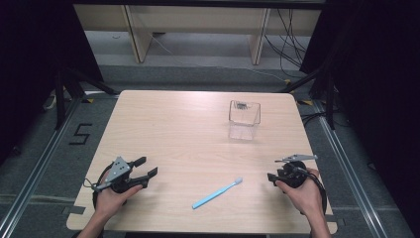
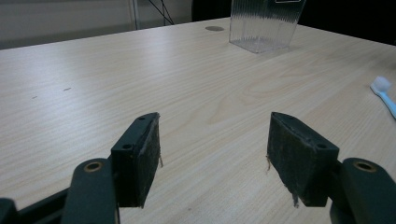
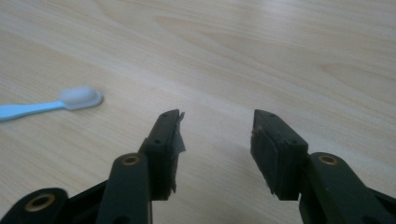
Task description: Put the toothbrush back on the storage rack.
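Two grippers are resting low over the table (image 1: 163, 124) in the high view — left gripper (image 1: 148, 167) and right gripper (image 1: 271, 177), both released, flanking the blue toothbrush (image 1: 217, 193) lying flat between them. Left gripper view: jaws are gaping over bare wood, a clear cup (image 2: 264, 24) standing beyond. Right gripper view: jaws are parted, empty — toothbrush (image 3: 51, 105) lying nearby.

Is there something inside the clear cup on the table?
The clear cup looks empty: through its ribbed walls only the table shows. A dark label on its far wall hides a small part behind it. The blue toothbrush lies outside, nearer the person.
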Motion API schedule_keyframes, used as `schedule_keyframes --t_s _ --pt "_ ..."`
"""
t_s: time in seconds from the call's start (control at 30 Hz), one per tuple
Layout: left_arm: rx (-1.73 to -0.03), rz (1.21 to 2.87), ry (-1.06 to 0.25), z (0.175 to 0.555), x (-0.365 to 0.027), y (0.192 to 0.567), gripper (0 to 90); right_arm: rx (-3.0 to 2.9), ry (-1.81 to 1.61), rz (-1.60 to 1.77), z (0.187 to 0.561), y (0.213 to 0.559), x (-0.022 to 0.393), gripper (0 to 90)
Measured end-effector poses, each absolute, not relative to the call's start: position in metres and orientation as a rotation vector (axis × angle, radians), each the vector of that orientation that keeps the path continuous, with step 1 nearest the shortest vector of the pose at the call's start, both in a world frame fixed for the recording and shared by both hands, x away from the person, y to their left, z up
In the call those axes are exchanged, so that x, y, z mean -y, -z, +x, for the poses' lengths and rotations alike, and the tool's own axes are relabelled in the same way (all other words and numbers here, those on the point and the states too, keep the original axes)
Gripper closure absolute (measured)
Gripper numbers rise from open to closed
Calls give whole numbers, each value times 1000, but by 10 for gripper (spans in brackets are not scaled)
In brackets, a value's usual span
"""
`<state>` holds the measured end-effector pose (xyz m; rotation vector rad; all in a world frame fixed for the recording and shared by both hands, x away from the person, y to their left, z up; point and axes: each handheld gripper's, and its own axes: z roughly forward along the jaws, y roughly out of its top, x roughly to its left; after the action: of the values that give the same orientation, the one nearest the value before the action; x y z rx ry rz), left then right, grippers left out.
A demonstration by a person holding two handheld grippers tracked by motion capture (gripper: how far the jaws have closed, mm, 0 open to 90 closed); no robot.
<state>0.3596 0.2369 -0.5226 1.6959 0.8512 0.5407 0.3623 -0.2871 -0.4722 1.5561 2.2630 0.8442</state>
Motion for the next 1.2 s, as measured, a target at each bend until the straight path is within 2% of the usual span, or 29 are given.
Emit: schedule_keyframes --t_s 0.13,0.47,1.2 --pt "-855 1700 -542 360 -236 523 337 -2309 -873 1451 360 470 283 464" --pt "-850 1704 -533 359 -236 523 327 -2389 -845 1343 355 466 255 425" --pt "-834 1721 -527 358 -235 522 327 -2594 -721 1070 360 457 229 418"
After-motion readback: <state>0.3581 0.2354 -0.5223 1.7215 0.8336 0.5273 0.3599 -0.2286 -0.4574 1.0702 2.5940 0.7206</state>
